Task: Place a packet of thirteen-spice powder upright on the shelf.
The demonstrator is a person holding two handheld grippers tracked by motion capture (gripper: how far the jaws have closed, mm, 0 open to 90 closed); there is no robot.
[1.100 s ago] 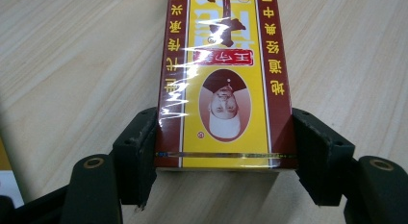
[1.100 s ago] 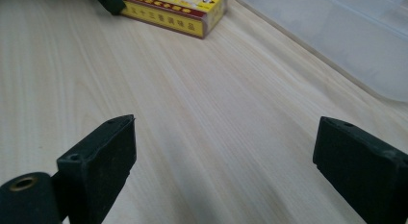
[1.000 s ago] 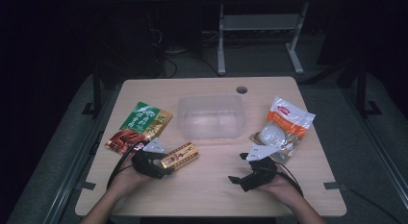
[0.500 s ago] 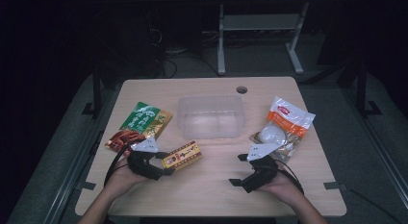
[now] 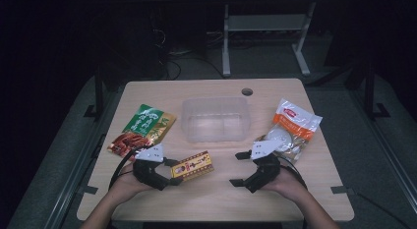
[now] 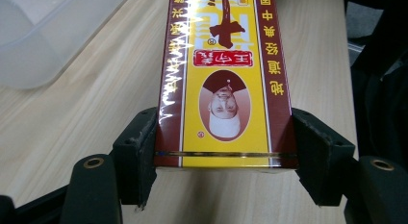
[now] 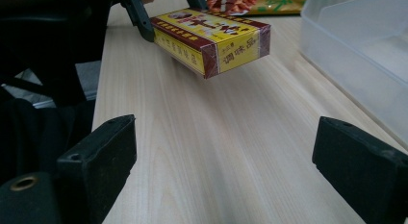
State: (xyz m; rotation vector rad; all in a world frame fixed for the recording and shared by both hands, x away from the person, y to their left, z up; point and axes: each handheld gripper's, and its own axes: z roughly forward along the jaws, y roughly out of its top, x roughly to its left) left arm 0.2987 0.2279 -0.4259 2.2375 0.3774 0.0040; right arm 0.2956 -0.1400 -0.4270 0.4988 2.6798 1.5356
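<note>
A yellow and dark-red box (image 5: 193, 166) with printed characters and a small portrait is held at its near end by my left gripper (image 5: 173, 172). In the left gripper view the two pads (image 6: 139, 152) press on both sides of the box (image 6: 226, 65). Seen from the right gripper view, the box (image 7: 211, 36) hangs a little above the wooden table with its far end free. My right gripper (image 5: 237, 168) stands open to the right of the box, apart from it, with bare table between its jaws (image 7: 223, 152).
A clear plastic container (image 5: 187, 121) stands at the table's middle, beyond the box. A green and red snack bag (image 5: 142, 127) lies at the left. At the right, just beyond my right gripper, lies a white and orange bag (image 5: 292, 128).
</note>
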